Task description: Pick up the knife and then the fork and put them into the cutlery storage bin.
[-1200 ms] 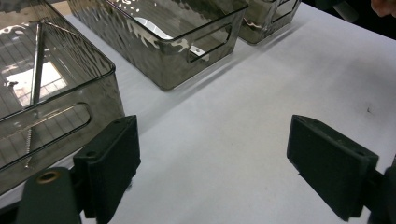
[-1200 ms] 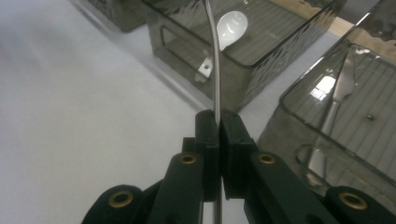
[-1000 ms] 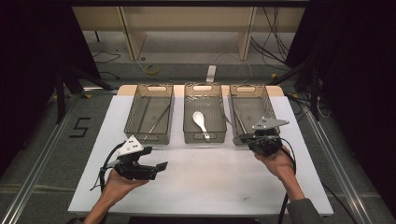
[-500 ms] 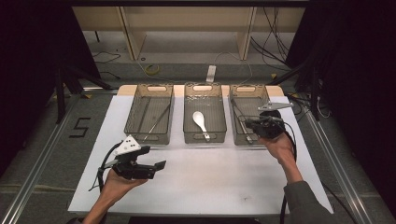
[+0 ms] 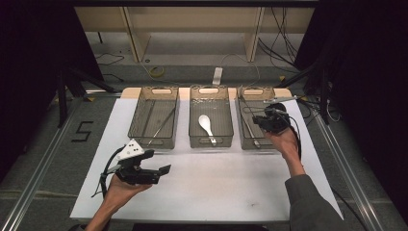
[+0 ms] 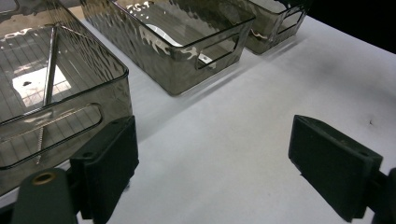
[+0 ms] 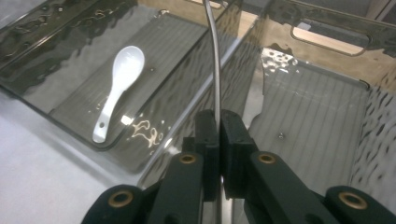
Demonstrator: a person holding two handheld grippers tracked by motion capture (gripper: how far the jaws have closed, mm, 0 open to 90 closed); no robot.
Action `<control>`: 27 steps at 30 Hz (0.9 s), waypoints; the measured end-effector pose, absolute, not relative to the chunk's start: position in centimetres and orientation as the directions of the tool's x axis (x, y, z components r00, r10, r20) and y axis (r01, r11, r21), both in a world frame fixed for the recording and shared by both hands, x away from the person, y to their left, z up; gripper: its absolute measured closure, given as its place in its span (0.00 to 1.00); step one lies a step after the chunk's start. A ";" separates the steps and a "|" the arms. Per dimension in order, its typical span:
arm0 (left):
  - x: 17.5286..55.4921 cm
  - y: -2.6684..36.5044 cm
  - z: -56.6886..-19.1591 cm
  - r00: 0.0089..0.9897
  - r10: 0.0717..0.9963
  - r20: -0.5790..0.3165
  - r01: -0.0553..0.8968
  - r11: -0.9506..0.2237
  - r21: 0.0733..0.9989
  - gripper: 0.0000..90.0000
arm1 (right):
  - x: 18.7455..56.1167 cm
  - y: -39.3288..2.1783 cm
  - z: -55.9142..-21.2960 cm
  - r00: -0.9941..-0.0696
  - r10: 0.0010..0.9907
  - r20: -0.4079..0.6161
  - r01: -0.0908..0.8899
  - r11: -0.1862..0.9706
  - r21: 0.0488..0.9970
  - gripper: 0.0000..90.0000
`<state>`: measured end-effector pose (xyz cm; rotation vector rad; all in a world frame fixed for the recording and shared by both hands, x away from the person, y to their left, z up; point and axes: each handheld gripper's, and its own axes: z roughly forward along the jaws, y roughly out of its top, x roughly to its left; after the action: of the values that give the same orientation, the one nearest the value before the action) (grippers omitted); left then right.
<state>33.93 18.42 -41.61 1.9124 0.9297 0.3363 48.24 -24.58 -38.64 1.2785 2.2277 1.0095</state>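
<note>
Pads (image 7: pixel 233 140) of the right gripper (image 7: pixel 217 122) are pressed together on a thin metal utensil handle (image 7: pixel 214 60), which rises straight up out of the clamp and curves slightly at its top; what kind of utensil it is cannot be told, as its working end is hidden. In the high view the right gripper (image 5: pixel 272 120) is seen held by the right hand (image 5: pixel 284 142) over the right-hand smoked plastic bin (image 5: pixel 244 96), with the metal piece lying inside that bin below it. Just beside it stands the middle bin (image 5: pixel 210 90), on whose ribbed floor a white ceramic soup spoon (image 7: pixel 116 88) lies flat, bowl toward the far wall. The left bin (image 5: pixel 154 91) holds long thin metal sticks (image 5: pixel 161 126) laid slantwise; they may be chopsticks.

Jaws of the left gripper (image 6: pixel 212 163) are spread wide, with nothing between them but bare white table covering (image 6: pixel 243 140). That gripper (image 5: pixel 144 168) is held level in the left hand (image 5: pixel 120 187) above the near part of the sheet, well apart from the right gripper, its jaws pointed toward the right. The near wall of the left bin (image 6: pixel 60 121) is seen just beside its left pad.
</note>
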 end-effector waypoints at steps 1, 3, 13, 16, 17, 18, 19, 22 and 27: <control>33.9 18.4 -41.6 0.673 0.725 -0.145 0.464 -0.262 0.846 0.17 | 48.4 -24.6 -38.7 -0.509 0.860 0.030 0.590 0.324 0.740 0.97; 33.9 18.4 -41.6 0.673 0.725 -0.144 0.462 -0.260 0.848 0.17 | 48.6 -24.8 -38.8 -0.496 0.867 0.036 0.598 0.311 0.739 0.97; 34.0 18.4 -41.5 0.672 0.725 -0.151 0.460 -0.249 0.852 0.17 | 49.9 -25.3 -39.7 -0.444 0.894 0.058 0.643 0.272 0.716 0.97; 33.9 18.4 -41.5 0.670 0.726 -0.156 0.461 -0.243 0.853 0.17 | 50.2 -25.3 -40.0 -0.431 0.900 0.063 0.655 0.264 0.708 0.97; 33.9 18.4 -41.5 0.673 0.724 -0.151 0.459 -0.248 0.853 0.17 | 50.3 -25.3 -40.1 -0.428 0.902 0.065 0.660 0.262 0.704 0.97; 33.9 18.4 -41.5 0.674 0.724 -0.150 0.459 -0.250 0.852 0.17 | 50.3 -25.3 -40.2 -0.425 0.903 0.064 0.663 0.263 0.701 0.97; 33.9 18.4 -41.5 0.673 0.724 -0.153 0.461 -0.249 0.852 0.17 | 50.4 -25.3 -40.3 -0.425 0.903 0.062 0.665 0.265 0.699 0.97; 33.9 18.3 -41.6 0.674 0.723 -0.153 0.463 -0.252 0.850 0.17 | 50.5 -25.3 -40.5 -0.416 0.907 0.064 0.674 0.261 0.691 0.97; 33.9 18.3 -41.6 0.675 0.722 -0.152 0.463 -0.253 0.850 0.17 | 50.8 -25.4 -40.8 -0.397 0.916 0.065 0.686 0.248 0.684 0.97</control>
<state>33.91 18.26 -41.57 1.9038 0.9274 0.3310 50.79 -25.41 -40.77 1.4715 2.1796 0.9195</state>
